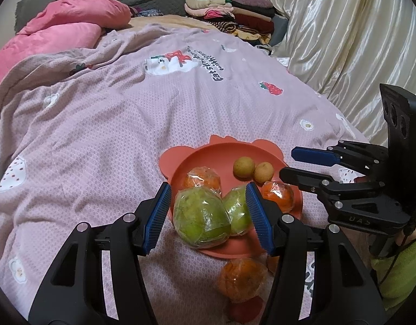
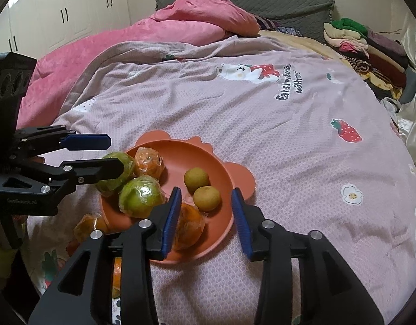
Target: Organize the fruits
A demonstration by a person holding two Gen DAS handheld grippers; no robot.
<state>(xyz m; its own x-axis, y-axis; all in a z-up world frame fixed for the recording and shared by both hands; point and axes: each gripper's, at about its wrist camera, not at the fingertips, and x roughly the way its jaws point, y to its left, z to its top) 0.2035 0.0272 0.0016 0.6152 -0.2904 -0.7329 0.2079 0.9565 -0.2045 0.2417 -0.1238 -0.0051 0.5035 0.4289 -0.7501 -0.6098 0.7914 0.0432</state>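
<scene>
An orange plate [image 1: 221, 151] [image 2: 180, 149] lies on the bed. It holds two wrapped green fruits [image 1: 201, 218] [image 2: 141, 196], wrapped oranges [image 1: 203, 180] [image 2: 149, 161] and two small brown fruits [image 1: 243, 166] [image 2: 196, 179]. My left gripper [image 1: 208, 216] is open, its jaws on either side of the large green fruit at the plate's near rim, not clamped. My right gripper [image 2: 205, 216] is open over the plate's near edge, beside a wrapped orange [image 2: 189, 224]. Another wrapped orange [image 1: 241, 276] [image 2: 90, 226] lies off the plate on the quilt.
A mauve printed quilt [image 1: 126, 122] [image 2: 289, 135] covers the bed. A pink duvet [image 1: 58, 32] lies at the far side and folded clothes [image 1: 229, 10] are stacked by the headboard. A cream curtain [image 1: 343, 40] hangs beside the bed. A red fruit [image 1: 245, 308] lies near the loose orange.
</scene>
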